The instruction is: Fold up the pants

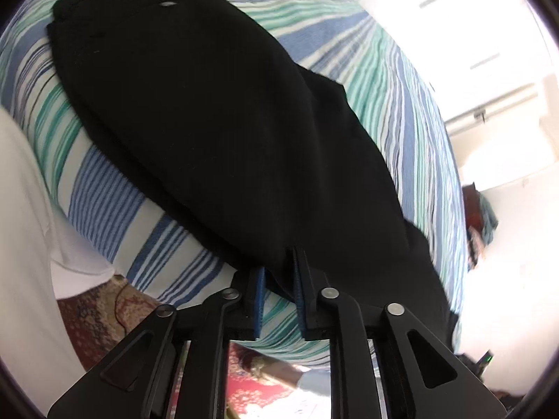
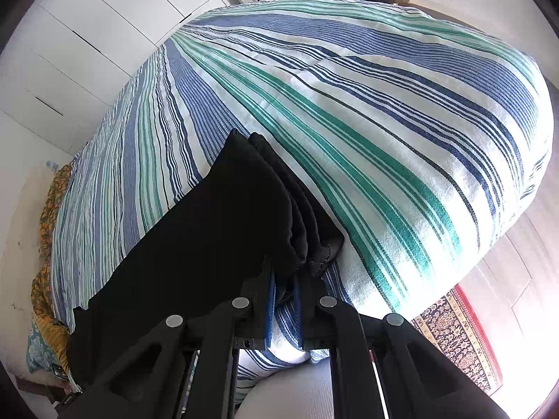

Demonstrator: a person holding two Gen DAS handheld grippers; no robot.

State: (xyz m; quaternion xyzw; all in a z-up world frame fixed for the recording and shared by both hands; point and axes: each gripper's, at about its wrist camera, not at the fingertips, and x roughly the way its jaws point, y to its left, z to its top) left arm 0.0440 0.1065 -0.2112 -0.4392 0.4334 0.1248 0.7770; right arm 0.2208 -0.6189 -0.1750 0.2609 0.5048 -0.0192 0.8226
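Black pants (image 1: pixel 209 122) lie lengthwise on a bed with a blue, green and white striped cover (image 1: pixel 104 192); the waistband end is far at the upper left. My left gripper (image 1: pixel 279 272) is shut on the near edge of the pants, with the fabric pinched between its blue pads (image 1: pixel 259 300). In the right wrist view the leg ends of the pants (image 2: pixel 227 216) are bunched in folds. My right gripper (image 2: pixel 284 279) is shut on these hems just above the striped cover (image 2: pixel 367 122).
White wardrobe doors (image 2: pixel 87 35) stand beyond the bed. A patterned red rug (image 2: pixel 461 342) lies on the floor at the bed's near side. A person's white clothing (image 1: pixel 24 244) is at the left. An orange patterned cloth (image 2: pixel 49 244) lies at the bed's far edge.
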